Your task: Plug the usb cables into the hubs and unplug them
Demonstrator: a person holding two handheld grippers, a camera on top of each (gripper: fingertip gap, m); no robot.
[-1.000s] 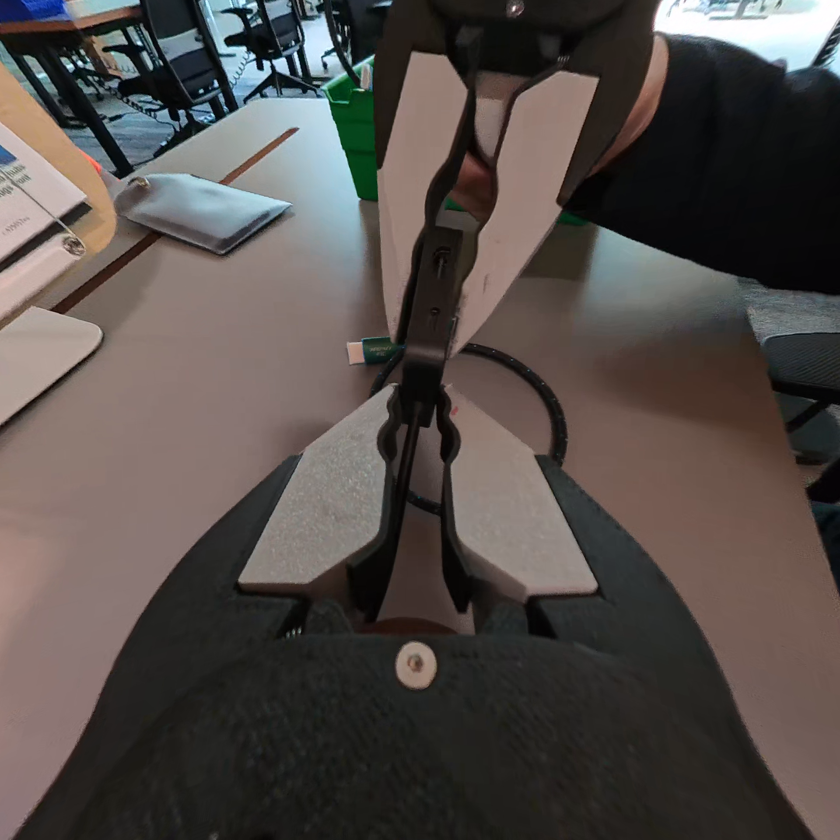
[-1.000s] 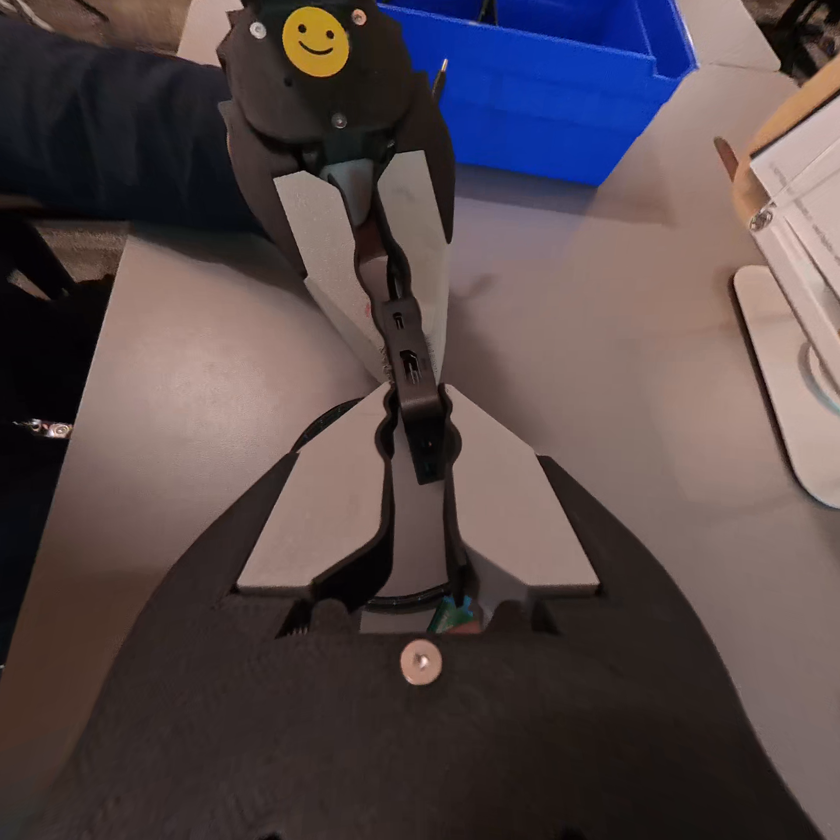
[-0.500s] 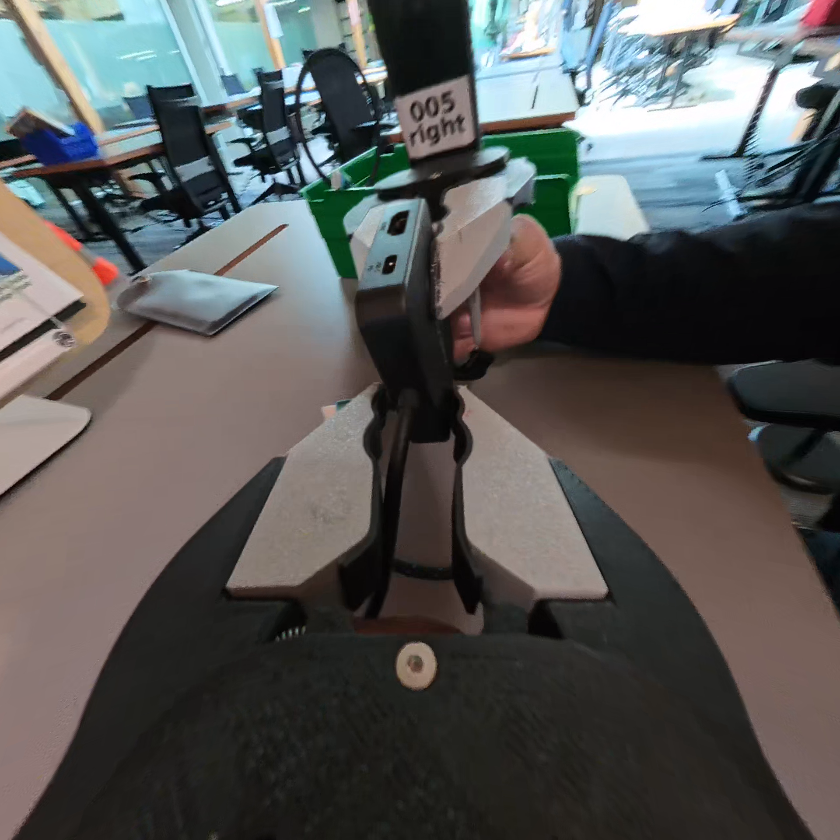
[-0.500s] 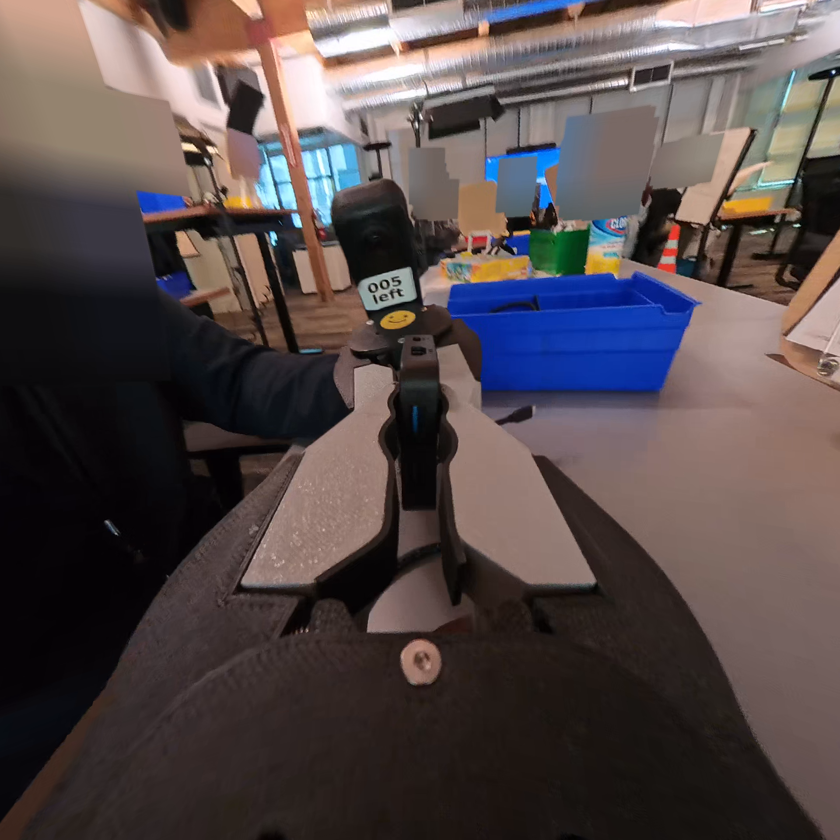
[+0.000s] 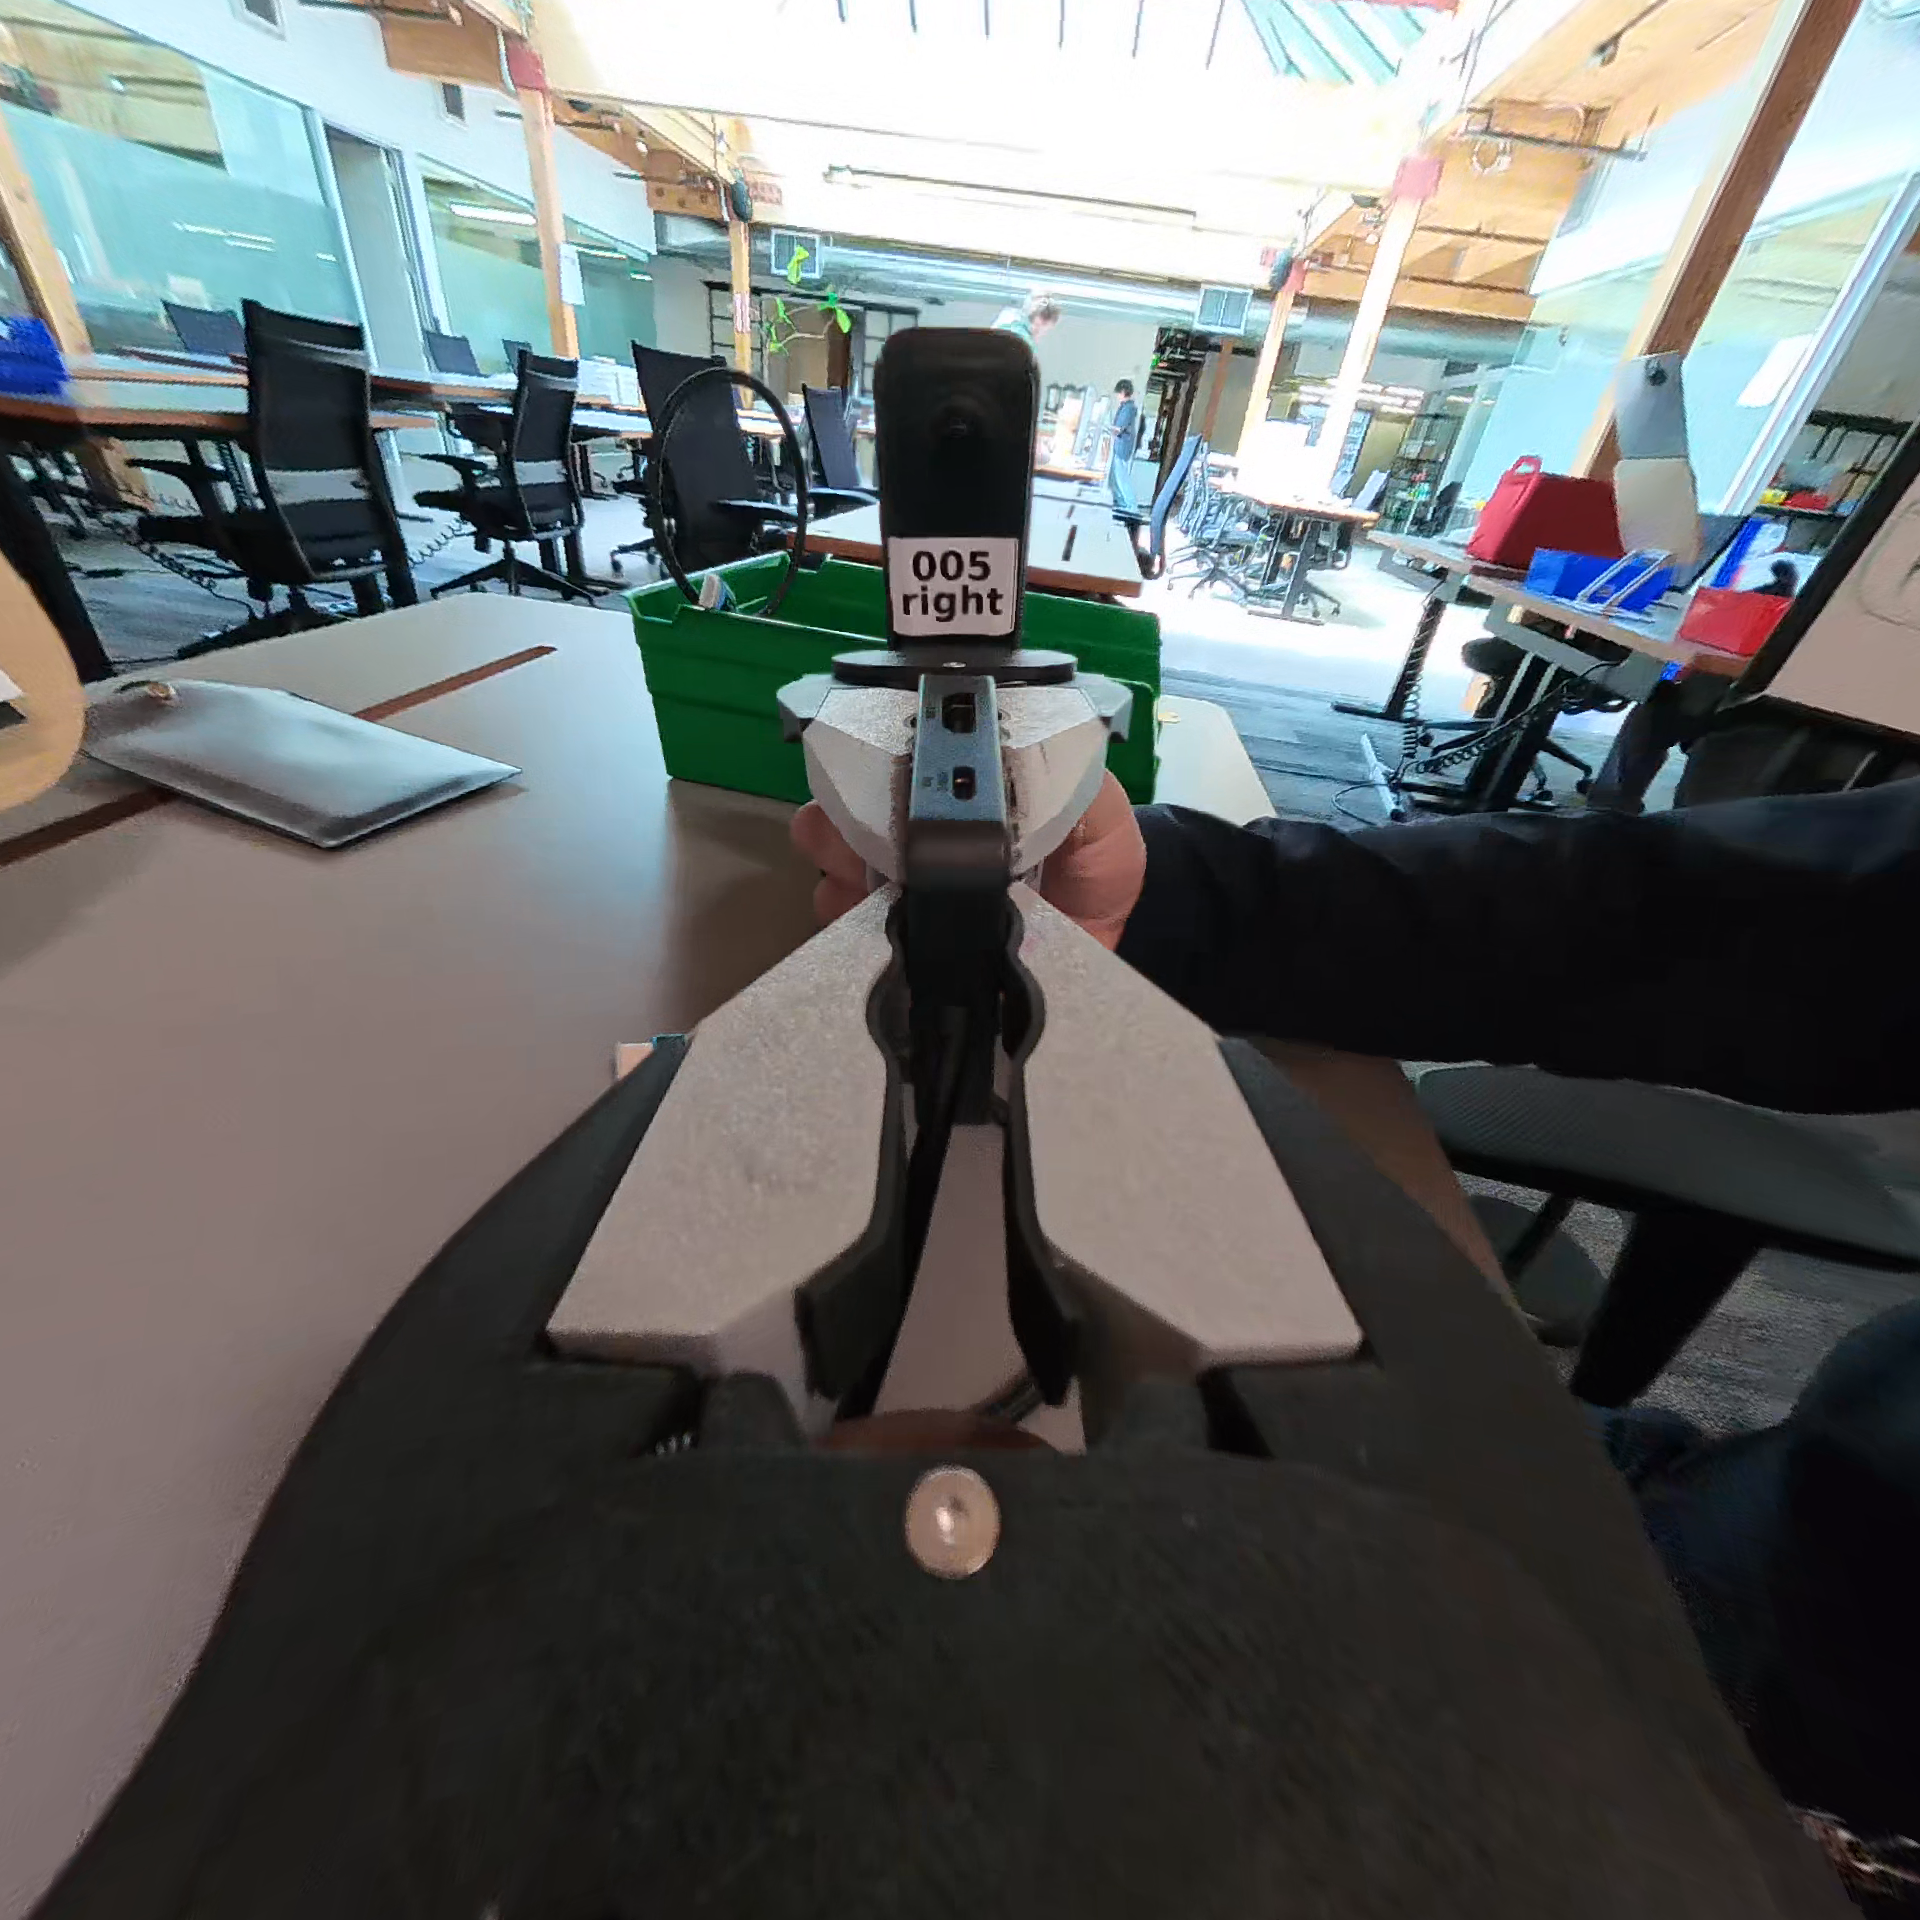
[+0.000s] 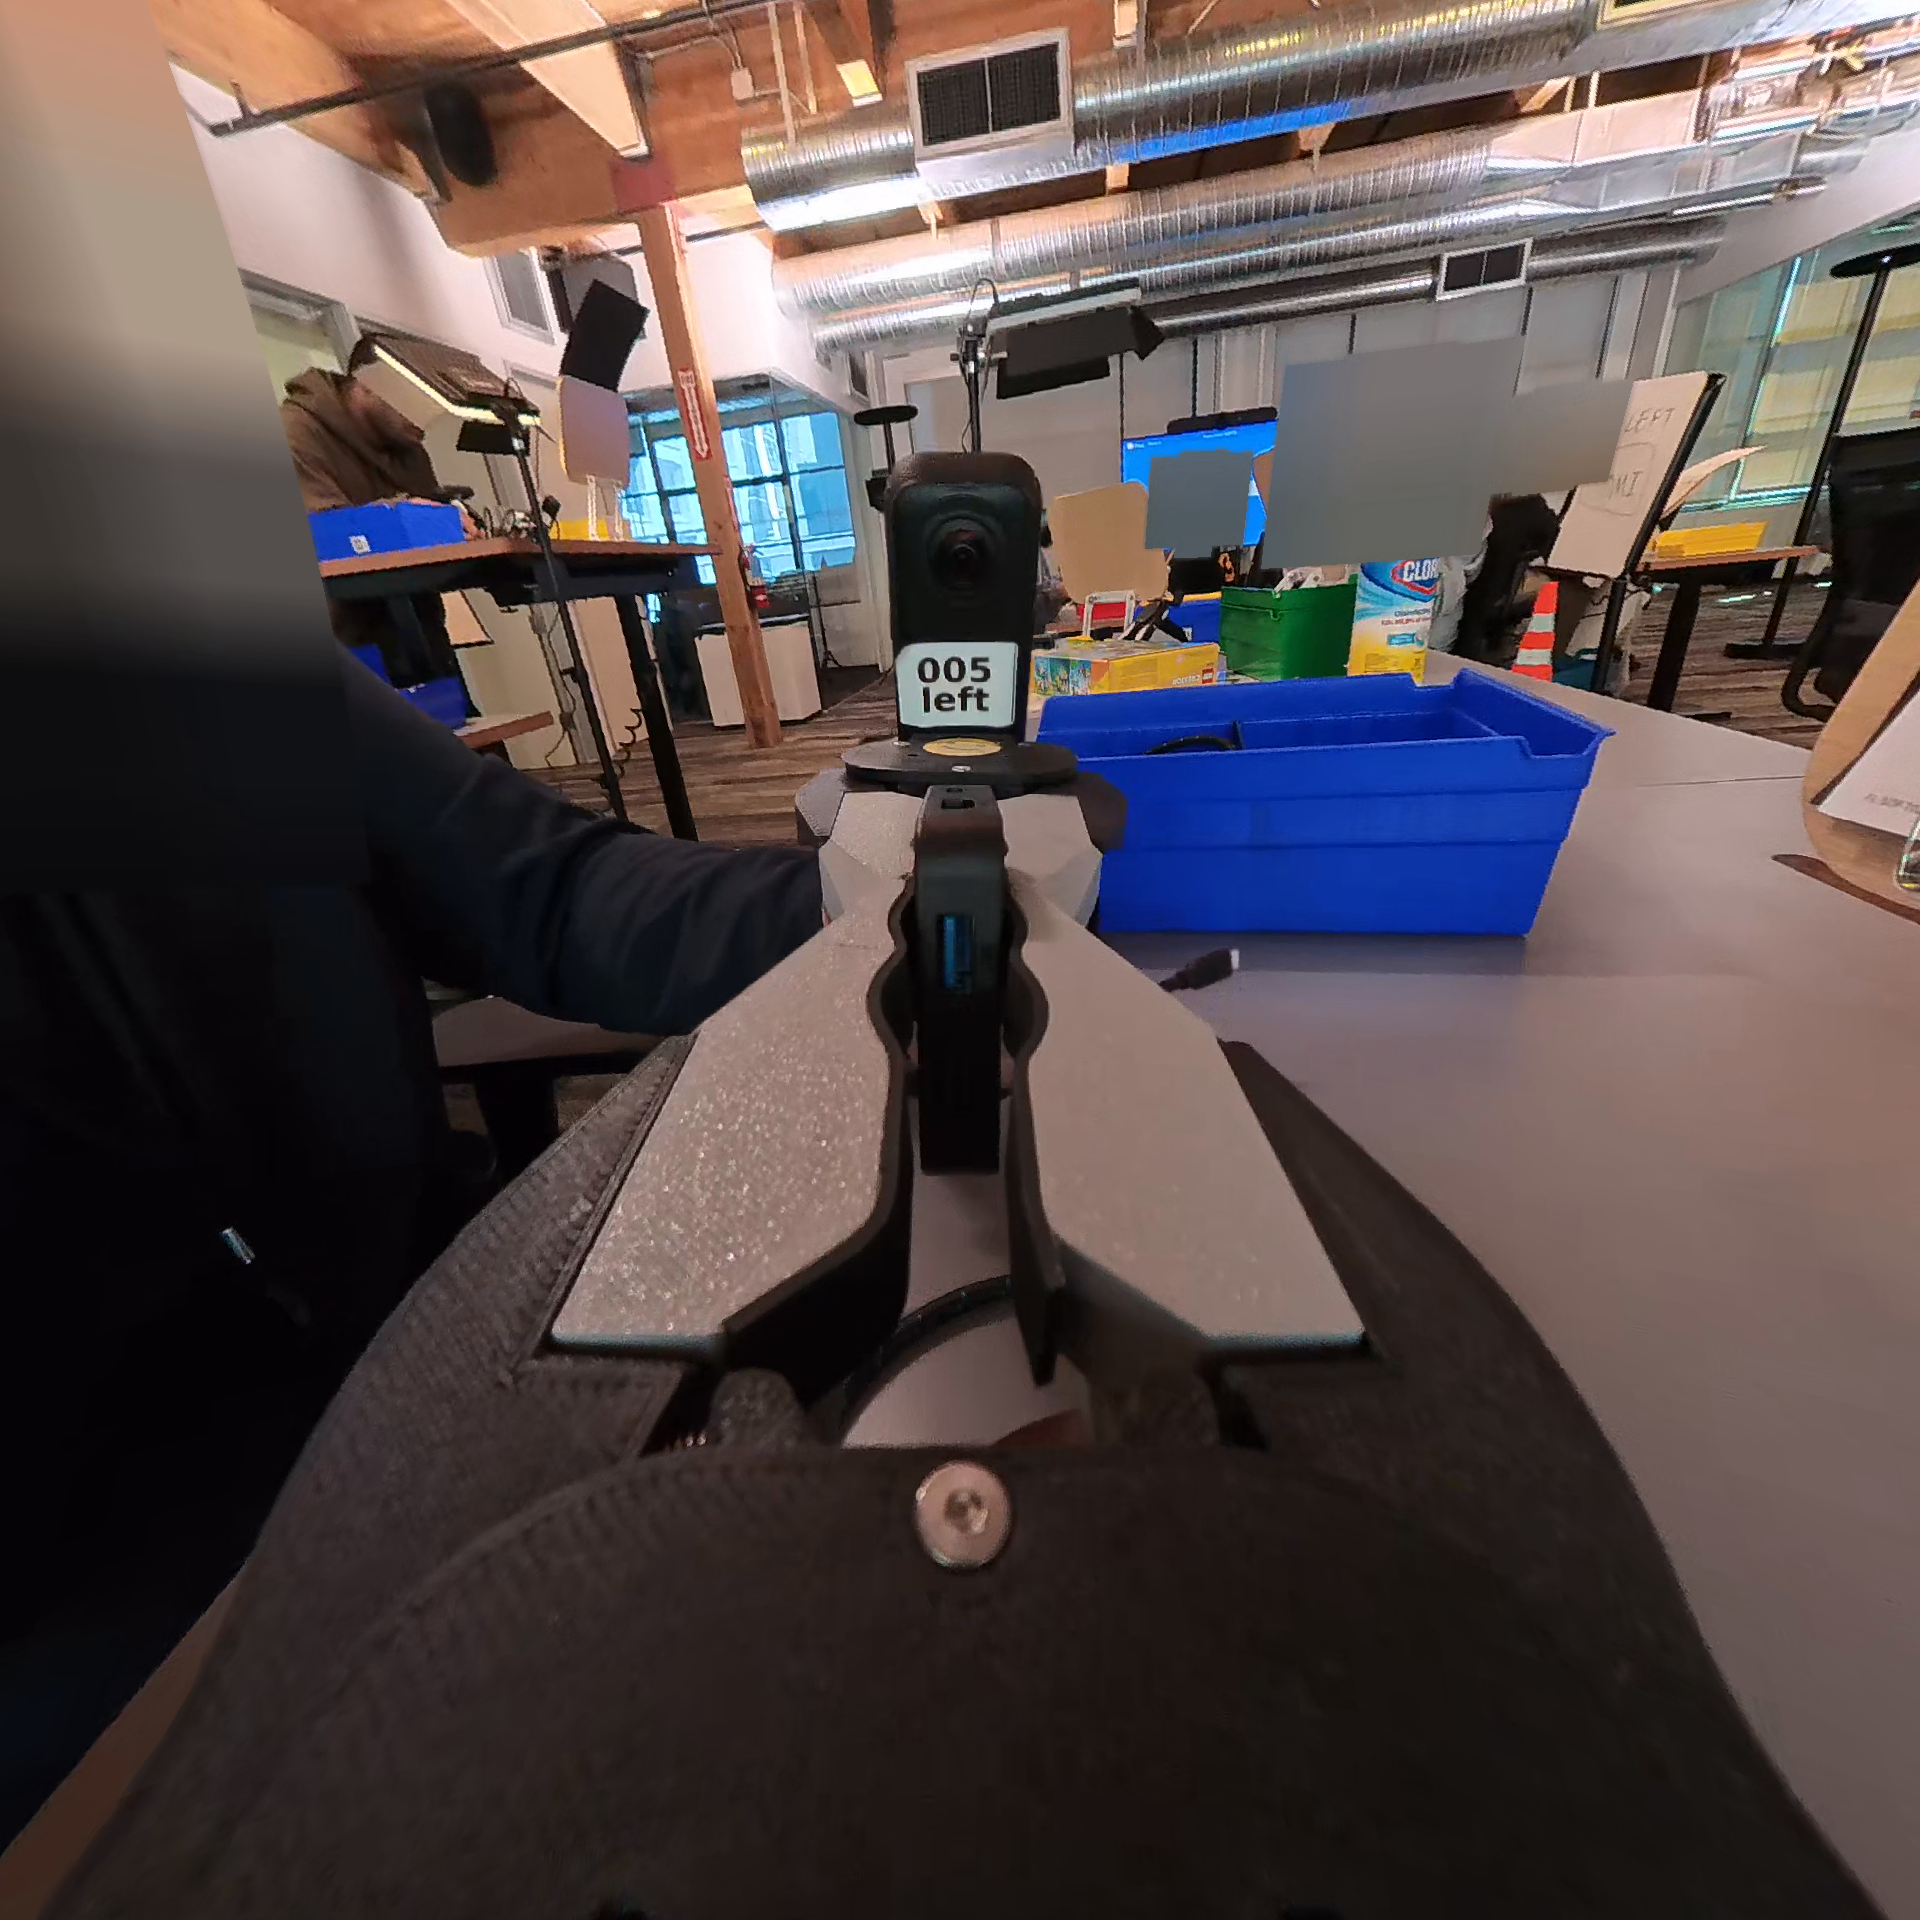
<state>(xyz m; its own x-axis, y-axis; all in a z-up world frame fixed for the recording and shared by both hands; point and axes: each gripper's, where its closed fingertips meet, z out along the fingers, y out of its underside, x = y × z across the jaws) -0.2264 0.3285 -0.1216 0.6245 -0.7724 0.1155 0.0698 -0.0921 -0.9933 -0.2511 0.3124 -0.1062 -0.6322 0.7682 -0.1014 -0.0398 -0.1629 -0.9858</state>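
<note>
A black adapter hub with small ports (image 5: pixel 957 800) is held in the air between my two grippers, which face each other tip to tip. My left gripper (image 5: pixel 956 920) is shut on the hub's cable end, and the black cable (image 5: pixel 935 1153) runs back between its fingers. My right gripper (image 6: pixel 956 914) is shut on the hub's other end (image 6: pixel 956 1029), where a blue port shows. The right gripper shows opposite in the left wrist view (image 5: pixel 956 748), held by a hand. The left gripper shows opposite in the right wrist view (image 6: pixel 961 831). Both are level above the grey table (image 5: pixel 312 1039).
A green bin (image 5: pixel 727 707) stands behind the right gripper and a grey pouch (image 5: pixel 291 758) lies to its left. A blue bin (image 6: pixel 1330 831) stands on the table (image 6: pixel 1558 1143) with a loose cable plug (image 6: pixel 1205 966) before it. Office chairs stand beyond. Both grippers' tips are close together, under 4 cm apart.
Both grippers have swung up from pointing down at the table to level, lifting the hub and its cable off the table. Both stay shut on it.
</note>
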